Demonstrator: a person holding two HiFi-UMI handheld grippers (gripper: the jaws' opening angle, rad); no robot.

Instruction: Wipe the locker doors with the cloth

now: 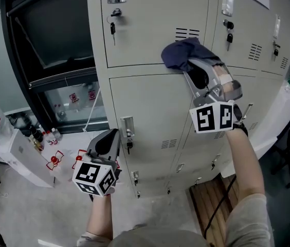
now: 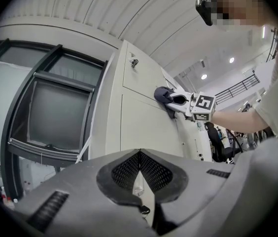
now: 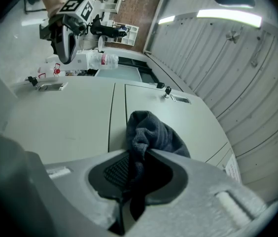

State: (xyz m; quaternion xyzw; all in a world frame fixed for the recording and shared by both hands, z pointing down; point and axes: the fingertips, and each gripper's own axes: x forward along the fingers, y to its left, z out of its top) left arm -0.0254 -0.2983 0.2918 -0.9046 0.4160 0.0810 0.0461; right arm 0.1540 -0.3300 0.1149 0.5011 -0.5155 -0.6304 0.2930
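Note:
A dark blue cloth [image 1: 185, 53] is pressed against the beige locker doors [image 1: 150, 30], at the seam between an upper and a lower door. My right gripper [image 1: 192, 68] is shut on the cloth, which bunches out past the jaws in the right gripper view [image 3: 149, 135]. My left gripper [image 1: 104, 147] hangs lower left, in front of the lower locker door [image 1: 150, 112], shut with nothing between its jaws [image 2: 140, 169]. The left gripper view also shows the cloth [image 2: 164, 96] and the right gripper [image 2: 174, 102] on the door.
Keys hang from the locks of the upper doors [image 1: 113, 29] [image 1: 229, 35]. A dark window [image 1: 52, 35] is left of the lockers. A white bench with bottles [image 1: 11, 143] stands at lower left. A wooden pallet [image 1: 212, 199] lies on the floor at lower right.

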